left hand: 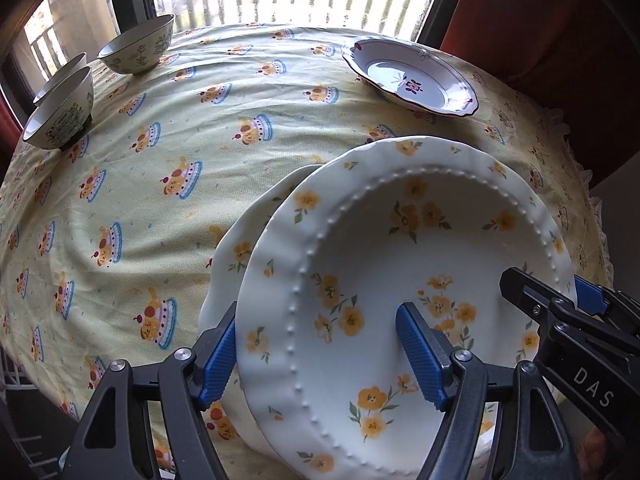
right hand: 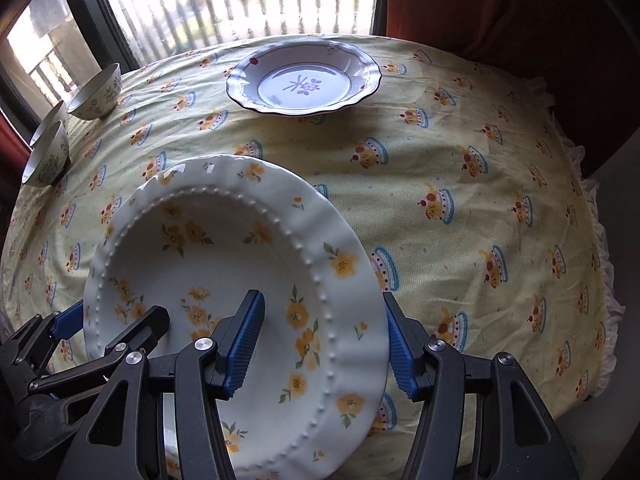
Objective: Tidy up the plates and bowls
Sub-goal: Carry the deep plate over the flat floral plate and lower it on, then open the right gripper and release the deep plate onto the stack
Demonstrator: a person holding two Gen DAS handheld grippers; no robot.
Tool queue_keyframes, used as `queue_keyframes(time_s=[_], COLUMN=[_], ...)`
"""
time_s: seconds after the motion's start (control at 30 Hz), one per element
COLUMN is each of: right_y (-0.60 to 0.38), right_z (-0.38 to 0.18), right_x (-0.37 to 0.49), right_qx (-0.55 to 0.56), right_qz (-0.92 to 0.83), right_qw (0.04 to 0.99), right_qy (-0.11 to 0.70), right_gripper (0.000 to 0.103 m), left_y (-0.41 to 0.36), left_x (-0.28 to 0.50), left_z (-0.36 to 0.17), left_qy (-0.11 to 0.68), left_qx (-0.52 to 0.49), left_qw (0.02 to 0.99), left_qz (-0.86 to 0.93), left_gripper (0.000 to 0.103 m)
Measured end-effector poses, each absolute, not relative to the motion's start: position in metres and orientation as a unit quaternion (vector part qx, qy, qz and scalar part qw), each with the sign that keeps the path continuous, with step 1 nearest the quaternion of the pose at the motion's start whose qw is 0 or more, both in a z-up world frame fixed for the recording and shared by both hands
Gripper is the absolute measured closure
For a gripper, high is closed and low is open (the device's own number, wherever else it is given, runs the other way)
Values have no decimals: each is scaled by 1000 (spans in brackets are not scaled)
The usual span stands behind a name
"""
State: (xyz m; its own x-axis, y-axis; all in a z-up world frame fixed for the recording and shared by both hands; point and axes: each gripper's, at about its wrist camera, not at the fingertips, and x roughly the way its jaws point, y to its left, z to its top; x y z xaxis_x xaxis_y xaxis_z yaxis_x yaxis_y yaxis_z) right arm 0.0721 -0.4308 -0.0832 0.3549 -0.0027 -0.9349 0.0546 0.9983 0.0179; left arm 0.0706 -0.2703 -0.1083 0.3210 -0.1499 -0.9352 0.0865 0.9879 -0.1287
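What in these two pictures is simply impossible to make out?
- Lower yellow-flower plate: left view shows only its edge under the top plate; right view hides it.
- Third bowl: mostly behind the front bowl, both views.
- Left gripper and right gripper: whether pads press the rim is unclear.
- Outside the window: glare-washed.

Yellow-flowered plate (left hand: 400,280) glossy glazed, probably ceramic; tablecloth (right hand: 460,160) matt woven cloth.
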Motion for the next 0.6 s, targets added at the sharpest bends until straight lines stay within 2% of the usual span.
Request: queue_keyframes(time_s=[0.27,0.6], right_y=[-441,-445], right_z=[-92,-99], right_x=[74,79], right_qx=[26,27], right_qz=[-27,-31], right_qw=[816,814], right_qy=[577,579], right_gripper=[41,41], left_y=[-280,-288], left_x=[75,78], left_z=[-119,-125], left_qy=[587,582], left_qx=[-28,-6], left_qw=[805,810], left_qz=[-78,-66], left_gripper=[27,21])
